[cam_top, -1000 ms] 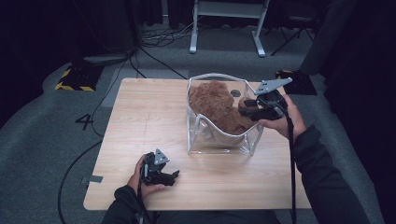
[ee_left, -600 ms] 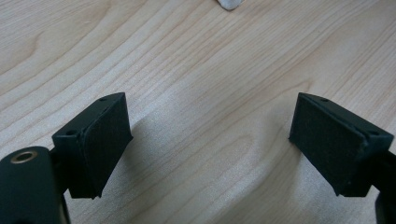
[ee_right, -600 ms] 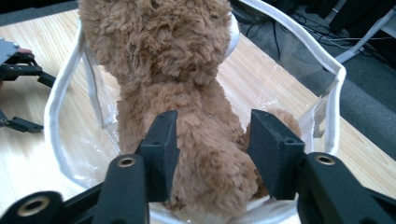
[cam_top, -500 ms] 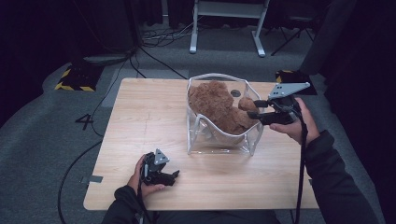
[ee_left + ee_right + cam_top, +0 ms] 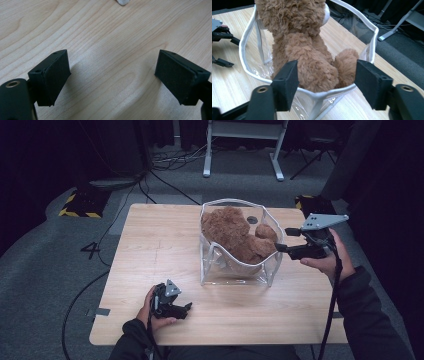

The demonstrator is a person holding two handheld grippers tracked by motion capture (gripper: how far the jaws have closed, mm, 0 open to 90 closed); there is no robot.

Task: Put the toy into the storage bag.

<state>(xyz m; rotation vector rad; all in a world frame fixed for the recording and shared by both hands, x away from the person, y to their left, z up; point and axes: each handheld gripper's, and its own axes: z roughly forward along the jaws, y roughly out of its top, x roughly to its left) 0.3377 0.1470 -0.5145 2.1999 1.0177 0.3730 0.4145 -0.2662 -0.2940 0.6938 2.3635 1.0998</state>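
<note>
On the pale wooden bench [image 5: 150, 250], a clear plastic pouch with white piping [image 5: 239, 273] is seen standing open toward the right-hand side. A brown fuzzy teddy bear [image 5: 235, 232] is lodged inside it, one paw near the right-hand rim. The right tongs [image 5: 278, 248] are held just outside that rim; their jaws have just been opening and now stand apart, nothing pressed between the pads. In the right gripper view the bear [image 5: 309, 62] is framed between the pads but not touched. The left tongs [image 5: 188, 307] are rested on the bench near its front edge, well apart from the pouch, jaws apart and empty. The release looks done. Retreat should be made level and clear of the floppy rim, so the pouch isn't snagged or tipped.
</note>
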